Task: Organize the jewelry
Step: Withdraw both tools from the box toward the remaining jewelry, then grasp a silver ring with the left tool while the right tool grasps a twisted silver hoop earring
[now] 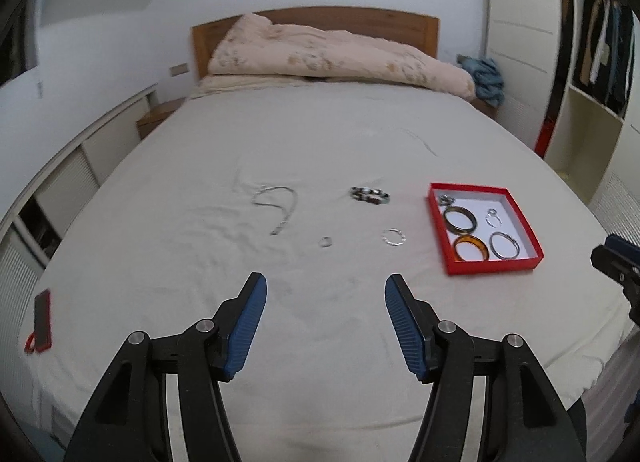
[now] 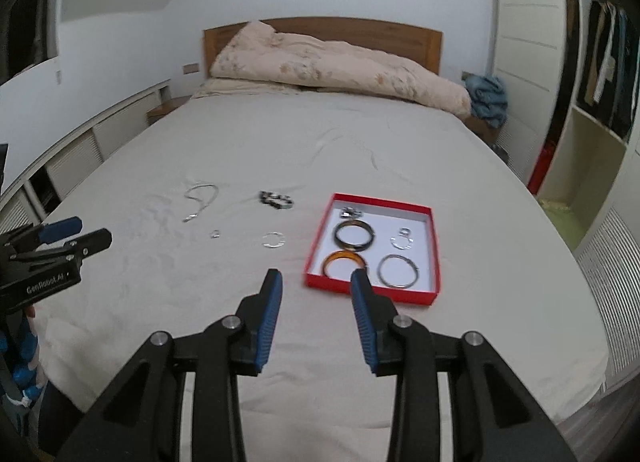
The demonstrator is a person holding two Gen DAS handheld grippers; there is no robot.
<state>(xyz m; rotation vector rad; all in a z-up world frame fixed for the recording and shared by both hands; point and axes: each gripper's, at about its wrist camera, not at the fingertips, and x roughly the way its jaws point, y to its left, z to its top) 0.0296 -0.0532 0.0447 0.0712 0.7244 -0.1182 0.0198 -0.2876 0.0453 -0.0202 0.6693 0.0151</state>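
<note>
A red box [image 1: 494, 266] [image 2: 372, 292] lies on the bed and holds a dark bangle [image 2: 355, 236], an amber bangle [image 2: 345, 258], a silver bangle [image 2: 398, 270] and small silver pieces [image 2: 403, 240]. On the sheet lie a silver chain [image 1: 278, 203] [image 2: 201, 199], a beaded bracelet [image 1: 370, 195] [image 2: 277, 199], a small ring [image 1: 325, 242] [image 2: 215, 234] and a silver hoop [image 1: 394, 237] [image 2: 274, 240]. My left gripper [image 1: 325, 288] is open and empty above the sheet, short of the ring. My right gripper [image 2: 317, 282] is open and empty at the box's near edge.
A red phone [image 1: 42, 320] lies at the bed's left edge. A folded pink duvet [image 1: 332, 55] lies against the wooden headboard. A blue cloth [image 1: 486, 79] sits at the right of it. Open wardrobe shelves [image 2: 596, 133] stand on the right.
</note>
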